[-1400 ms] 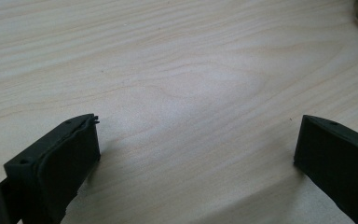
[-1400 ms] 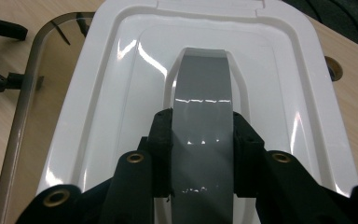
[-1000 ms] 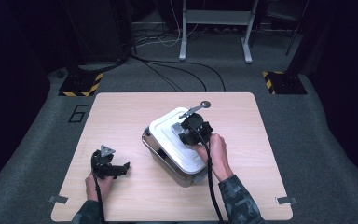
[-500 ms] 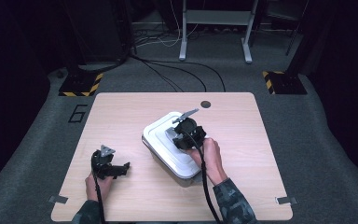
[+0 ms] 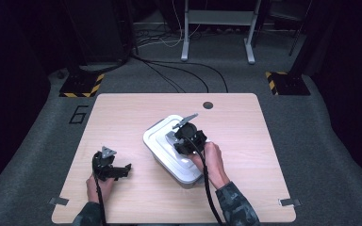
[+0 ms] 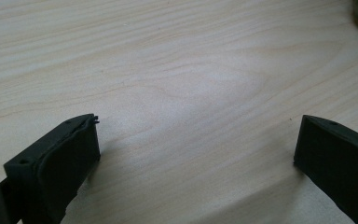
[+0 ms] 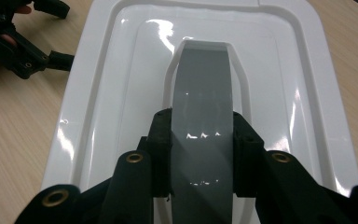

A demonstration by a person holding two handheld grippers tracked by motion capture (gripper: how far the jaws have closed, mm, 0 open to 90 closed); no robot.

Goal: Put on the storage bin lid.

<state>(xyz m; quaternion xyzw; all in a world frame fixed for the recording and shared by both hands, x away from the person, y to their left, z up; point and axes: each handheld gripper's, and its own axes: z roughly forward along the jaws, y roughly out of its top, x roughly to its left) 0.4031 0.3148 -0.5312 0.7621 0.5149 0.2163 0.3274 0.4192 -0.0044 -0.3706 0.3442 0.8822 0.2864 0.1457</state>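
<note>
Left side first: your left gripper (image 5: pixel 122 170) sits low on the table (image 5: pixel 122 113), near the front-left edge, well apart from the box. In the left gripper view its jaws stand wide, with bare wood between them and nothing held. A dark rounded edge shows at the top right corner of that view; can't tell what it is.

Centre: the white lid (image 5: pixel 169 146) sits on the box (image 5: pixel 188 178), which lies at an angle near the middle of the table. The box's grey wall shows below the lid along the near side. From the high view I can't tell whether the lid is seated fully all round.

On the lid: a grey handle (image 7: pixel 204 107) runs down the middle of it, in a raised recess. Your right gripper (image 7: pixel 201 140) is closed on that handle, one jaw pressed against each side, gripping at the near end. In the high view the right gripper (image 5: pixel 187 137) is on top of the lid, your right hand (image 5: pixel 211 157) just behind it over the box's near-right part.

In the right gripper view the left gripper (image 7: pixel 14 44) shows top left, off the lid.
</note>
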